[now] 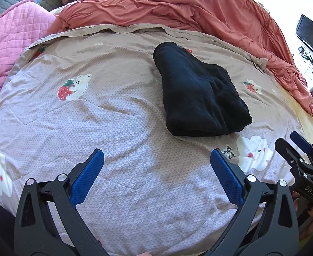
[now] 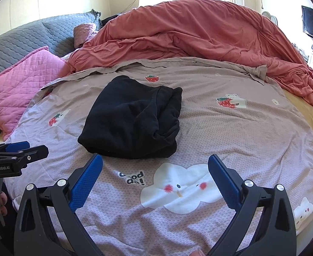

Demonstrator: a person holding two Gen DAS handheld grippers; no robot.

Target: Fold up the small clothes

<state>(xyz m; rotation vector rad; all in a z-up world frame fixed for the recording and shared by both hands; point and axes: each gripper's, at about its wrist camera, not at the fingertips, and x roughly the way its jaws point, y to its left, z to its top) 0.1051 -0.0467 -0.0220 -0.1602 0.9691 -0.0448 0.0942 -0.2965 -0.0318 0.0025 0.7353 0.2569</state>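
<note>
A dark navy fleece garment (image 1: 201, 93) lies on the bed, on the greyish-lilac quilted cover printed with strawberries and white bears (image 1: 118, 115). It is already doubled over into a thick, compact bundle with rounded folded edges. To my eye the folding of this piece is done or very nearly so; at most a final tidy or moving it aside remains. No other small clothes waiting to be folded show in either view.

The left hand-held gripper (image 1: 156, 179) hovers over bare cover, near and to the left of the bundle, jaws spread wide and holding nothing. The right hand-held gripper (image 2: 155, 181) is equally wide apart and empty, just short of the bundle's near edge.

There is no basket, box or other container in sight. A rumpled coral duvet (image 2: 199, 36) is heaped at the far side, with a pink quilted pillow (image 2: 22, 85) to the far left.
</note>
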